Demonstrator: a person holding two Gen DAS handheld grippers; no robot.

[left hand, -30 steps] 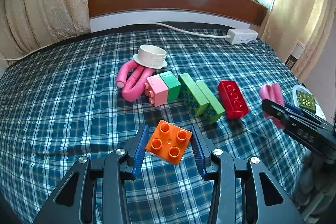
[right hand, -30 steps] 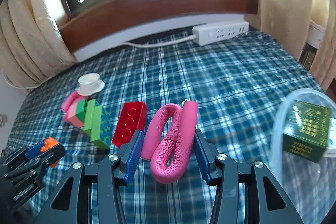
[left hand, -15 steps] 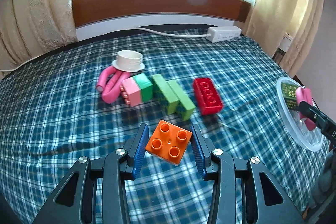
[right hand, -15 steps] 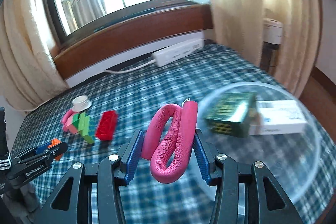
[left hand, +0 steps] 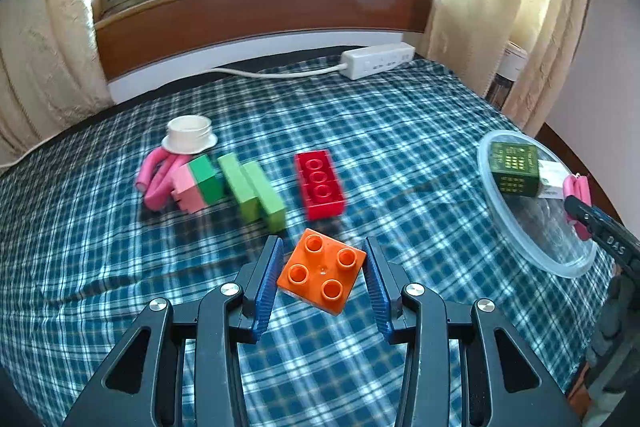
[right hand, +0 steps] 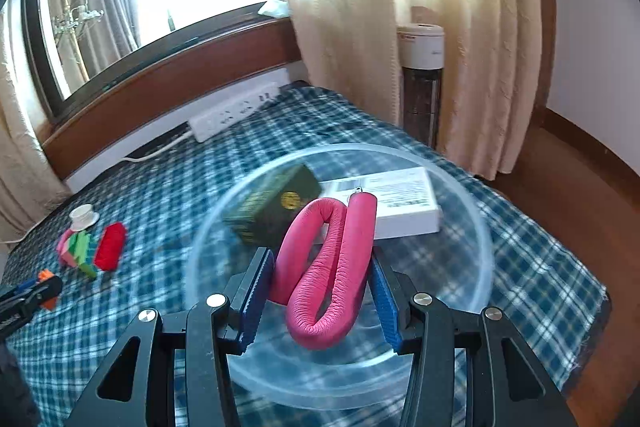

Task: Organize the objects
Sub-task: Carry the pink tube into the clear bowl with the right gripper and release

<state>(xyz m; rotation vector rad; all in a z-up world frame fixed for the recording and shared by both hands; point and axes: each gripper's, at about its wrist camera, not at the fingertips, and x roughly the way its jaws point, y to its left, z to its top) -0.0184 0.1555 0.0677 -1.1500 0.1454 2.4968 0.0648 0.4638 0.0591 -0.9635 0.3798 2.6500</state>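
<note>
My left gripper (left hand: 323,269) is shut on an orange four-stud brick (left hand: 322,275), held above the checked cloth. My right gripper (right hand: 320,275) is shut on a folded pink leather roll (right hand: 328,267) and holds it over a clear plastic bowl (right hand: 476,291). The bowl holds a dark green box (right hand: 272,215) and a white box (right hand: 404,203). In the left wrist view the bowl (left hand: 520,227) is at the right with the right gripper (left hand: 580,207) above it.
On the cloth lie a red brick (left hand: 319,183), two green bricks (left hand: 252,191), a pink-and-green brick (left hand: 198,183), another pink roll (left hand: 154,179) and a white cup on a saucer (left hand: 189,134). A white power strip (left hand: 376,59) lies at the back.
My right gripper has carried the pink roll rightwards from beside the red brick to above the clear bowl. My left gripper still holds the orange brick and has drawn back slightly.
</note>
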